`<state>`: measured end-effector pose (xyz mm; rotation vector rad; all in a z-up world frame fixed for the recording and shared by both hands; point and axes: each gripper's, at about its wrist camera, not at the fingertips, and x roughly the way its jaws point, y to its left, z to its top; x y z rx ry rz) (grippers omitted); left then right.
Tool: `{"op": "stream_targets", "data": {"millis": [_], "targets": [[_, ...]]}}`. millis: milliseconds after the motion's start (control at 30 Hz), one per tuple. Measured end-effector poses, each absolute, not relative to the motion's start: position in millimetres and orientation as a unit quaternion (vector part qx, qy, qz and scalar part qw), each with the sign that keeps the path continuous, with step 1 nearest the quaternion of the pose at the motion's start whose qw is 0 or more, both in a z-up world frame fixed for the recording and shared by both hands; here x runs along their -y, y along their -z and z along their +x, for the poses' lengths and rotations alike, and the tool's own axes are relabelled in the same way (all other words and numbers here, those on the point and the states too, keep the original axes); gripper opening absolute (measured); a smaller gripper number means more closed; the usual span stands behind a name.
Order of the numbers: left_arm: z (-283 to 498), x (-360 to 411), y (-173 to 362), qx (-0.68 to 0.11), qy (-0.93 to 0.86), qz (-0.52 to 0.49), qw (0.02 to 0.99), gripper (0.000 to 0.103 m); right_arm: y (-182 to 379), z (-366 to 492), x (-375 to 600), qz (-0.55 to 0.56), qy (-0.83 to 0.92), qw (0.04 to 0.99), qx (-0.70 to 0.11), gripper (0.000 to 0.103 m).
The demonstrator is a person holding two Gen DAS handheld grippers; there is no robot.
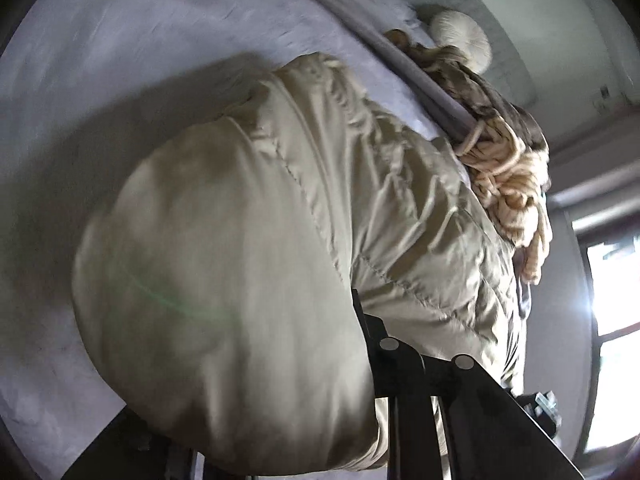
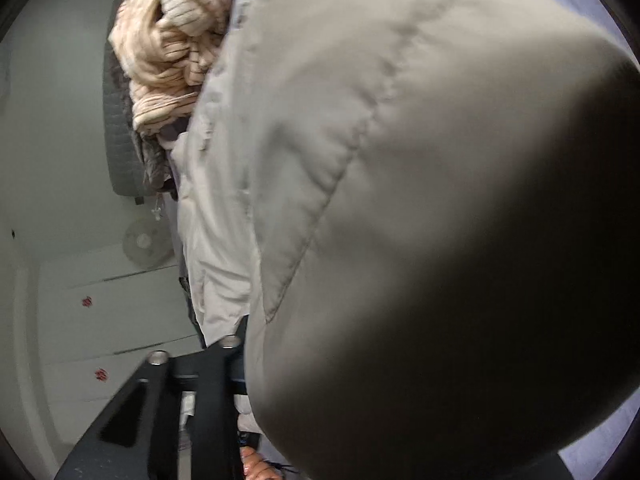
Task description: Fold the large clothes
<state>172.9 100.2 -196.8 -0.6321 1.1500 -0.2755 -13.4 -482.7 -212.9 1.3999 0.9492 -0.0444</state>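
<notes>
A beige quilted puffer jacket (image 1: 248,240) hangs over a pale lilac bed sheet (image 1: 100,80) and fills most of both views; in the right wrist view (image 2: 400,220) it billows close to the lens. My left gripper (image 1: 360,320) is shut on the jacket's fabric; one black finger (image 1: 400,364) shows, the other is hidden under cloth. My right gripper (image 2: 244,344) is shut on the jacket's edge; its left finger (image 2: 156,384) shows, the right one is covered.
A heap of cream knit and brown clothes (image 1: 504,168) lies on the bed beyond the jacket, also in the right wrist view (image 2: 172,52). A white round cushion (image 1: 460,36) sits behind. A bright window (image 1: 616,304) is at right. White drawers (image 2: 108,320) and a fan (image 2: 144,244) stand by the wall.
</notes>
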Motion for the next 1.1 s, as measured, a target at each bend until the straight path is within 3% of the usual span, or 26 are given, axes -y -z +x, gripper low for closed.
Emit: {"op": "stream_targets", "data": {"millis": [133, 433, 967, 1033, 1100], "targets": [[171, -99, 181, -0.522, 0.155, -0.259, 0.798, 0.021, 196, -22, 476, 0.602, 0.014, 0.684, -0.412, 0.023], [144, -115, 151, -0.51, 0.203, -0.208, 0.809, 0.021, 169, -69, 444, 0.57, 0.017, 0.702, -0.426, 0.022], [-23, -146, 151, -0.555, 0.175, -0.194, 0.789, 0.021, 161, -176, 426, 0.552, -0.009, 0.677, -0.487, 0.022], [-38, -147, 157, -0.573, 0.168, -0.187, 0.78, 0.021, 163, -186, 427, 0.55, -0.005, 0.67, -0.498, 0.024], [-52, -151, 159, -0.588, 0.151, -0.178, 0.774, 0.021, 165, -194, 429, 0.548, 0.008, 0.662, -0.511, 0.033]]}}
